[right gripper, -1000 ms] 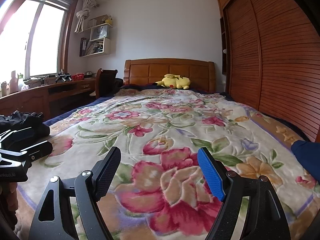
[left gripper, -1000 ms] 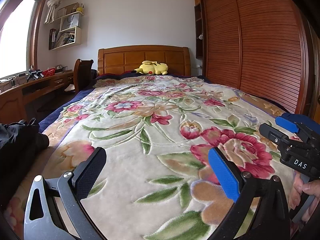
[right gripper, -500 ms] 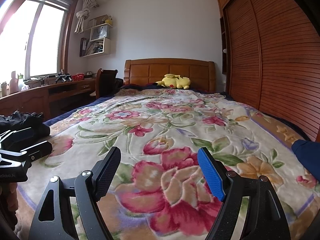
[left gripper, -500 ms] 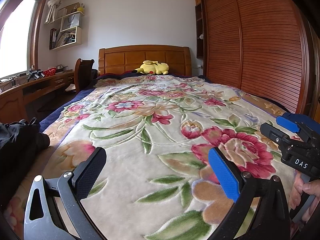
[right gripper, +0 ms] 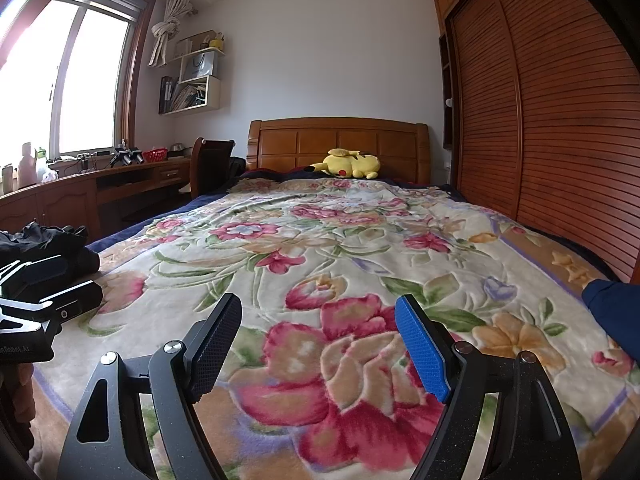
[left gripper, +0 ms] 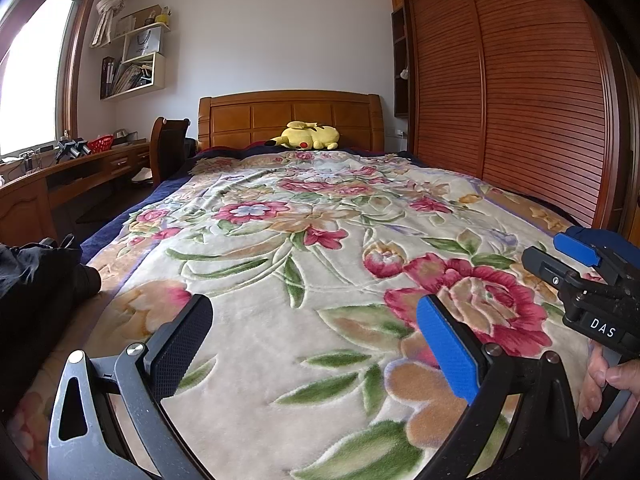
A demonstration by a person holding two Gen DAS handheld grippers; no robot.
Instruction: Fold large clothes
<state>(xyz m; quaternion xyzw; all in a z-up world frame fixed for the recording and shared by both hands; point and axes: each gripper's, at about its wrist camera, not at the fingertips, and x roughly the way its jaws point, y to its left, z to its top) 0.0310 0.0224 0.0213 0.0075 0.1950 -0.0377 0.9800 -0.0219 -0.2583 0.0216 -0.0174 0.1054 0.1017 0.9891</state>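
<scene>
At the far left of the bed (left gripper: pixel 248 352), on its near corner, lies a heap of black clothing (left gripper: pixel 36 280), crumpled and unsorted; this looks like the large garment to be folded. The left claw (left gripper: pixel 316 344) hangs just beside it over the floral blanket (left gripper: pixel 304 240), its jaws spread wide with nothing between them. To its right the right claw (right gripper: pixel 320 340) also stands spread and empty above the big red flower. At the right edge, a piece of dark blue fabric (right gripper: pixel 612 304) rests near the blanket's border; whether it is another garment cannot be told.

Nothing is gripped yet, so the step in hand seems to be fetching the black heap. To do it well, the left claw should turn toward the pile and pinch a single edge, such as a collar or hem, not a thick bunch. The right claw then needs to take a matching edge so the cloth can be drawn out flat across the open middle of the blanket. The yellow plush toy (left gripper: pixel 306 136) at the headboard (left gripper: pixel 288 112) is well apart and no hindrance.
</scene>
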